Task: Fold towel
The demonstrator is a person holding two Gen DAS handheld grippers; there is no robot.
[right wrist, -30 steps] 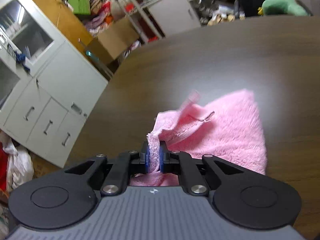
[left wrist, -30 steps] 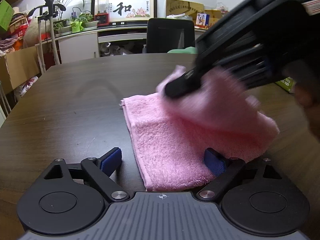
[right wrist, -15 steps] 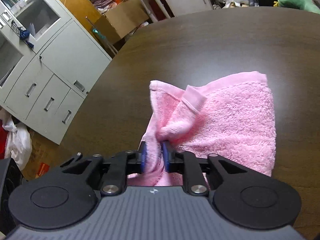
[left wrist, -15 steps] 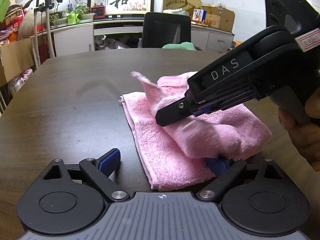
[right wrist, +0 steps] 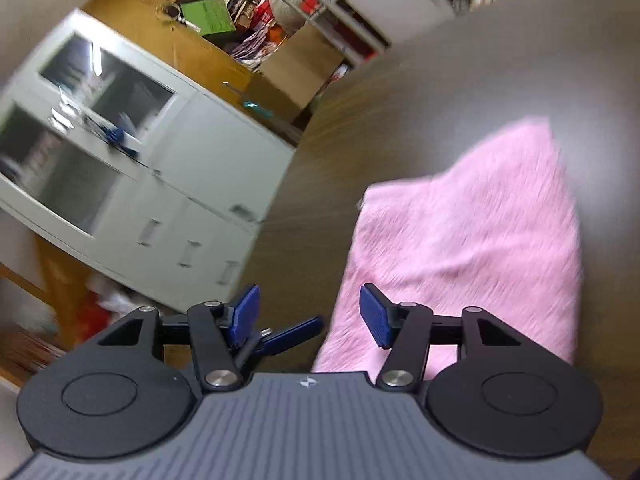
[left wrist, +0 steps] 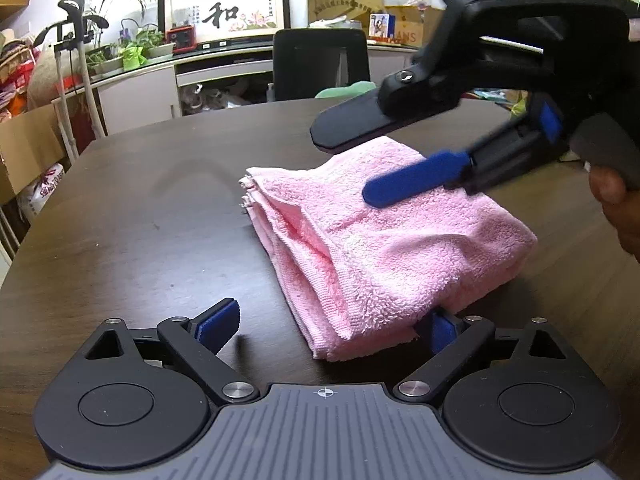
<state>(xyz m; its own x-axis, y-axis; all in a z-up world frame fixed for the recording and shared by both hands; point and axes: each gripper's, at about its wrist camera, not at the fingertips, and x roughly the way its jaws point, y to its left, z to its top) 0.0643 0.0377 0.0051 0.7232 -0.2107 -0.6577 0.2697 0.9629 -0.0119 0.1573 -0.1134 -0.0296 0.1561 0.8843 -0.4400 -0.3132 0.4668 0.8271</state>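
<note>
Now the pink towel (left wrist: 384, 248) lies folded in layers on the dark worktop (left wrist: 132, 216), its stacked edges facing left. Left tongs (left wrist: 328, 324) sit wide apart at the near edge, one blue pad beside the towel, the other tucked at its near right corner, gripping nothing. Right tongs (right wrist: 308, 312) hang spread above the towel, empty; in the left view they hover over its far right part.

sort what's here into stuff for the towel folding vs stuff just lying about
For the job:
- pink towel, folded on the table
- left tool, open
- right tool, open

Just lying about:
- black chair
- framed picture
- potted plants
- cardboard box
- white cabinet
</note>
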